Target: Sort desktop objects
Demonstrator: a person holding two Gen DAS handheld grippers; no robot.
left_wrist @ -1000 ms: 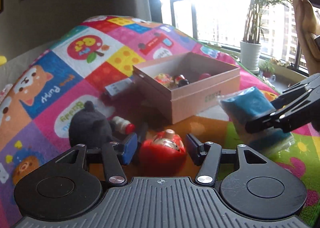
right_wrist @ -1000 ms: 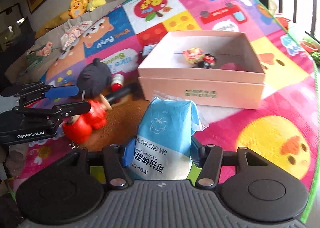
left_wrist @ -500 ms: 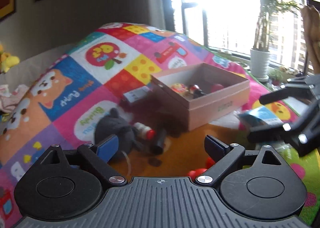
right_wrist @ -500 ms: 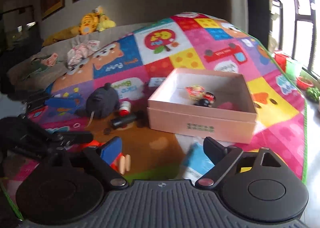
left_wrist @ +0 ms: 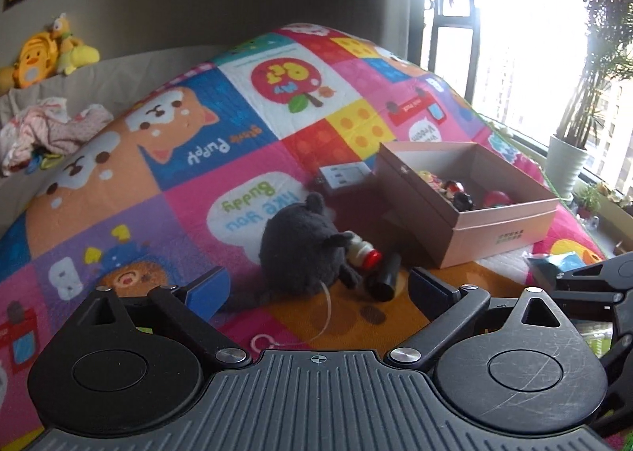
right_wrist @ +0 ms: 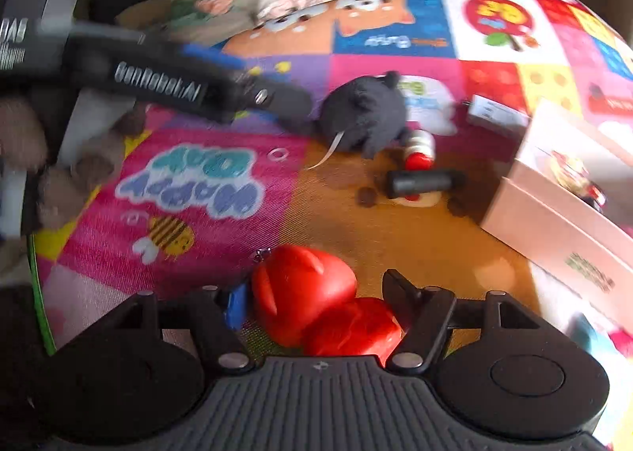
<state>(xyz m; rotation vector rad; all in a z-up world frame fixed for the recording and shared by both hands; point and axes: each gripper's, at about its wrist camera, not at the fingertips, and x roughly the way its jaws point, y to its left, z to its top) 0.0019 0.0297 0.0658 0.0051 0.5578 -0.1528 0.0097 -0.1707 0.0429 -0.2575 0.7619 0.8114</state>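
While your left gripper (left_wrist: 319, 285) hangs above the play mat (left_wrist: 221, 158) with its jaws spread wide and nothing between them, the dark grey plush toy (left_wrist: 306, 249) lies just ahead of its fingertips. A small red-capped bottle (left_wrist: 366, 256) touches the plush on the right, and a black cylinder (left_wrist: 385, 279) lies just beside that bottle. The pink cardboard box (left_wrist: 502, 231) sits ahead and to the right, already containing several small toys. Your right gripper (right_wrist: 316, 294) is also spread wide; the red toy (right_wrist: 316, 304) sits between its fingers, but contact cannot be confirmed. From that gripper, the box stands to the right and the plush lies well ahead.
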